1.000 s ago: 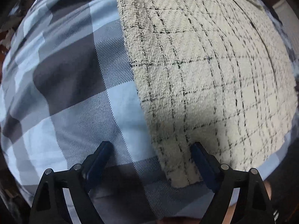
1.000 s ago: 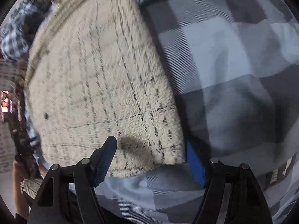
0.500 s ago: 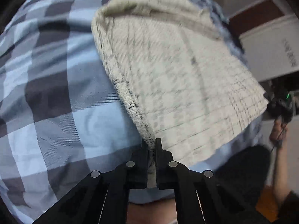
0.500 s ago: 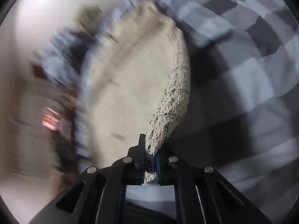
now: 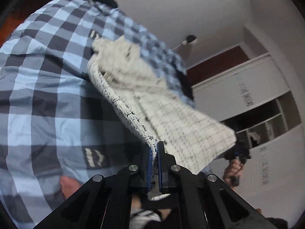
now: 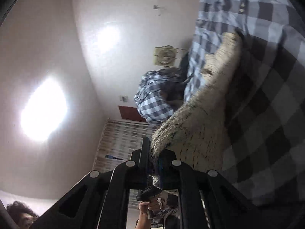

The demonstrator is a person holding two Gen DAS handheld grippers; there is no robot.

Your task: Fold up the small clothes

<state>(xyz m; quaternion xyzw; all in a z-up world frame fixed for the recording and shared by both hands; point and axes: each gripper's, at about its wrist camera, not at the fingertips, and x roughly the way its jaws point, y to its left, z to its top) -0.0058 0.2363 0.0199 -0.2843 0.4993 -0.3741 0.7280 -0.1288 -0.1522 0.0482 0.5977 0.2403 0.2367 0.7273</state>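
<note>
Now the cream checked garment (image 5: 171,118) is being held by its near corners — left gripper (image 5: 154,152) and right gripper (image 6: 152,158) both clenched on it — its length trailing away onto the plaid bedcover (image 5: 47,87).

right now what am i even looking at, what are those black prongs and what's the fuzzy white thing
There is no robot here. A person holds a two-fingered tool in each hand, and a wide-angle camera on each one looks out along its fingers, so each picture is the view from one hand. The left tool is shut on an edge of a cream knitted garment with thin dark check lines. The right tool pinches another edge of it. The garment is lifted at the near end, while its far end lies on a blue and grey checked bedcover. Behind are a pale wall and a wardrobe.
</note>
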